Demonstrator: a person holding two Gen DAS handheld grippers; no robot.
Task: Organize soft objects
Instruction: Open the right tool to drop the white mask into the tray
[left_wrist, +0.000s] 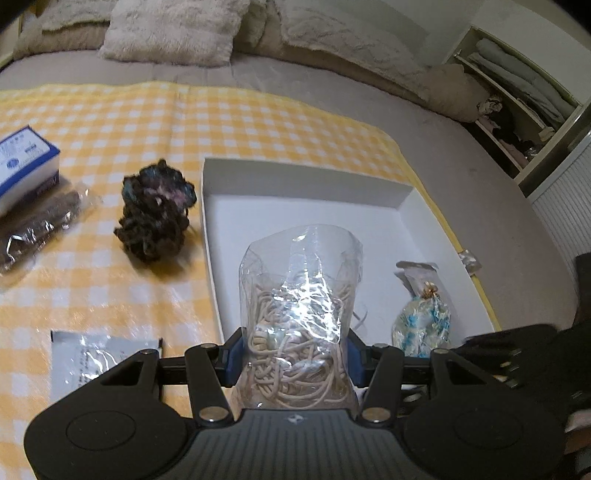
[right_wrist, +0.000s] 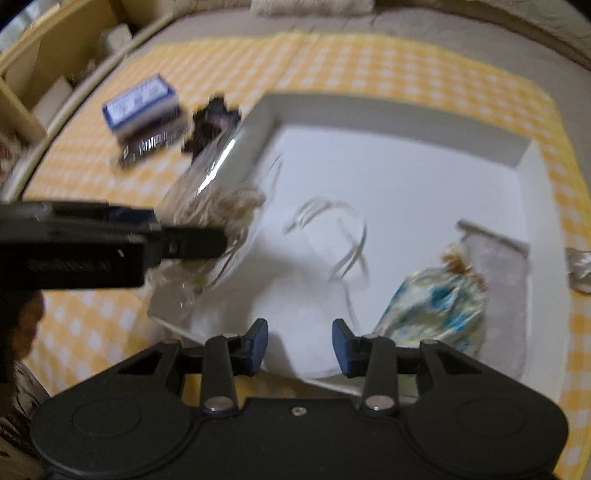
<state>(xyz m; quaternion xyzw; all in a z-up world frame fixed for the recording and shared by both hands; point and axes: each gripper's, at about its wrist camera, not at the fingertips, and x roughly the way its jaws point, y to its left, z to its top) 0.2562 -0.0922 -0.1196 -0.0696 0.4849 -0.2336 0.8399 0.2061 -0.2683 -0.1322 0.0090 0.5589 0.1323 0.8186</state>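
Observation:
My left gripper (left_wrist: 293, 360) is shut on a clear bag of beige cord (left_wrist: 299, 310) and holds it over the near left part of the white box (left_wrist: 306, 184). The bag also shows in the right wrist view (right_wrist: 214, 199), blurred, with the left gripper (right_wrist: 192, 242) at its side. My right gripper (right_wrist: 299, 345) is open and empty above the box's near edge (right_wrist: 406, 177). A blue-and-white patterned pouch (left_wrist: 423, 325) lies in the box, also in the right wrist view (right_wrist: 436, 306). A dark yarn bundle (left_wrist: 155, 210) lies on the yellow checked cloth left of the box.
A blue-and-white carton (left_wrist: 26, 166) rests on a brown wrapped pack (left_wrist: 40, 225) at the far left. A flat clear packet (left_wrist: 99, 362) lies near my left gripper. Cushions (left_wrist: 173, 29) line the bed's far side. Shelves (left_wrist: 517, 103) stand to the right.

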